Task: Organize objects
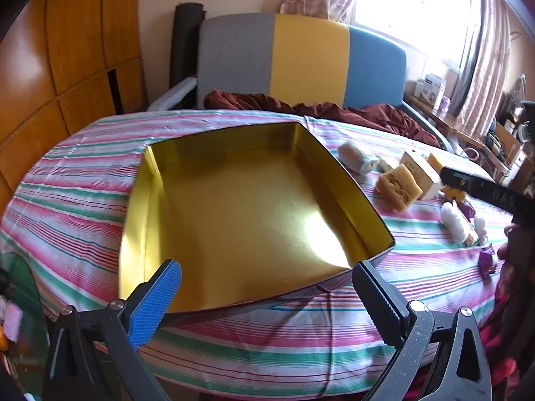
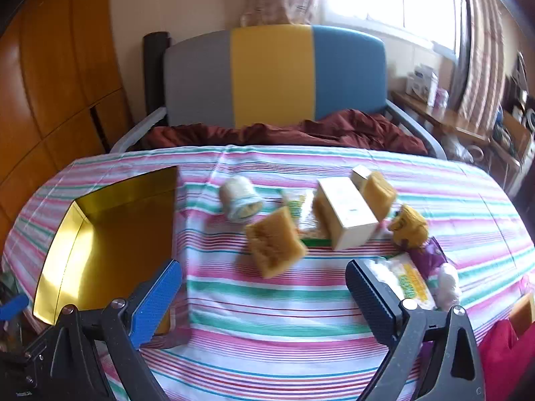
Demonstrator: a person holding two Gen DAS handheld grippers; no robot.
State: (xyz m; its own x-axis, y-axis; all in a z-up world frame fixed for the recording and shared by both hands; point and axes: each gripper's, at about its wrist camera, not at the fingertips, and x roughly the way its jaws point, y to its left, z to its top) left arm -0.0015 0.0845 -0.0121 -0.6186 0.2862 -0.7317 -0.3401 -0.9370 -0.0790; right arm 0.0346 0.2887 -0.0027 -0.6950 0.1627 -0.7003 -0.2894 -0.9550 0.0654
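An empty gold tin box sits on the striped tablecloth; it also shows at the left of the right wrist view. My left gripper is open and empty over the box's near rim. My right gripper is open and empty above the cloth, just short of a yellow sponge. Beyond the sponge lie a rolled sock, a cream carton, a second sponge, a yellow knitted toy and cotton packets. The right gripper's body shows at the right of the left wrist view.
The round table has a pink, green and white striped cloth. A bed with a maroon blanket and grey, yellow and blue headboard stands behind it. A wooden wardrobe is on the left, a cluttered desk on the right.
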